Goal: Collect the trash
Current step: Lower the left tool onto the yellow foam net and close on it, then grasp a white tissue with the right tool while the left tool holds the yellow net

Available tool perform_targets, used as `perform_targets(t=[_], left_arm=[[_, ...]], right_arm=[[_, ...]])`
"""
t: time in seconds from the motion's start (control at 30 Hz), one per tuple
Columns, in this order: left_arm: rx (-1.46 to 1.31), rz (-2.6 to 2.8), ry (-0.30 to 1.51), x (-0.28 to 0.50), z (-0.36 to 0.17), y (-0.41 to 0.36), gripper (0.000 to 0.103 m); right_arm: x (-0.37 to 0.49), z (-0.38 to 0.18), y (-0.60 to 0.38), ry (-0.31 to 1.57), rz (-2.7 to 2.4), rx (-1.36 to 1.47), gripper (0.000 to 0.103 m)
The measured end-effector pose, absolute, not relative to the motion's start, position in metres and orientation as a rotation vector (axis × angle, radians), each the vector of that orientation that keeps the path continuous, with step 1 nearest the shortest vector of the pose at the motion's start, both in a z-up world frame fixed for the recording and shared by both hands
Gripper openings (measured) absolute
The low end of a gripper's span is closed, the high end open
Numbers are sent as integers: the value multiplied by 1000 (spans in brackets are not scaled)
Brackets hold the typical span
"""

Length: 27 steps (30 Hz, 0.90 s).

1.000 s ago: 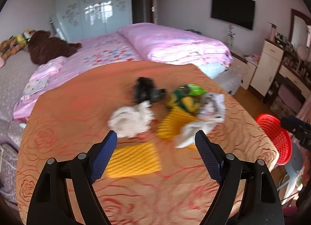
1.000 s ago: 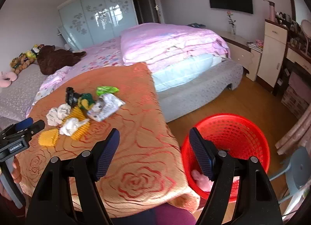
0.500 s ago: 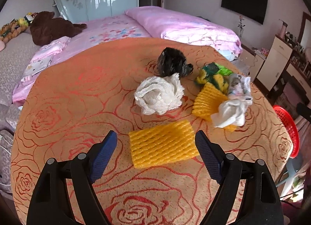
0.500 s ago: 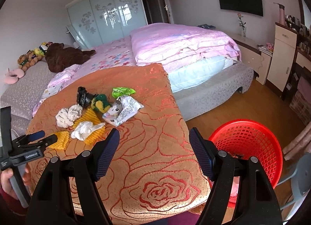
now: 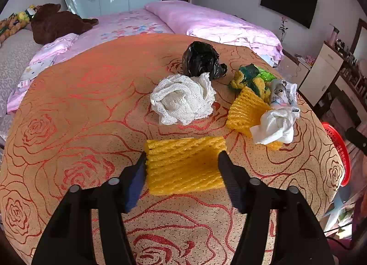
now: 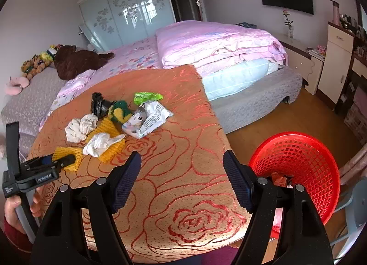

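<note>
- Left wrist view: left tongs (image 5: 182, 165) closing around the flat yellow foam net (image 5: 184, 165), net between the jaws, pads at its two side edges; firm pressing not yet evident, so counted as not gripping.
- Same view, places relative to the flat yellow foam net: white mesh wad (image 5: 182, 100) just beyond it; black bag (image 5: 201, 59) farther beyond; second yellow net (image 5: 246, 111) beyond and to the right, with white crumpled plastic (image 5: 275, 126) lying on it; printed wrapper (image 5: 283, 92) and green-and-yellow bundle (image 5: 251, 77) beyond that.
- All of these lying on the worktop (image 5: 75, 109), hence uncollected.
- Right wrist view: right tongs (image 6: 182, 180) standing open and empty above bare worktop, nothing between the jaws.
- Same view, relative to the flat yellow foam net: red basket (image 6: 298, 150) far to the right, on the floor past the worktop edge, holding only a few scraps at the bottom, partly hidden by a tong finger.
- Same view: a further bright green wrapper (image 6: 146, 96) at the far side of the heap.
- Judged progress: early stage; little in the basket, about eight pieces left, first of them being seized now.
- Remaining per piece: grasp, carry to the basket, release.
</note>
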<state>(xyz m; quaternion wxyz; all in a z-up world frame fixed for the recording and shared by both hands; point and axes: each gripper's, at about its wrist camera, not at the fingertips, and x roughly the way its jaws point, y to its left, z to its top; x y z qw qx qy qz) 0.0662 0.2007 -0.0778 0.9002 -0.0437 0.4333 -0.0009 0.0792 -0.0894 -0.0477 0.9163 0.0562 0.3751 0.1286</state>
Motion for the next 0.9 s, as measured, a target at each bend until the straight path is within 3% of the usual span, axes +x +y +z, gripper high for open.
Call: perform_targets(t=[0.13,0.17,0.4,0.9], left_arm=[[-90,11,876,64,-75,202,38],[-95,11,872,63,-74,203,27],[-130,6,845,57,-74,206,11],[-163,7,771,38,-47,216,10]], right_arm=[[79,-46,-82,768,278,100,72],[79,-46,-80,767,282,97,72],[84,-43,-47,769,340,64,72],[100,-48,31,775,452,-61,71]])
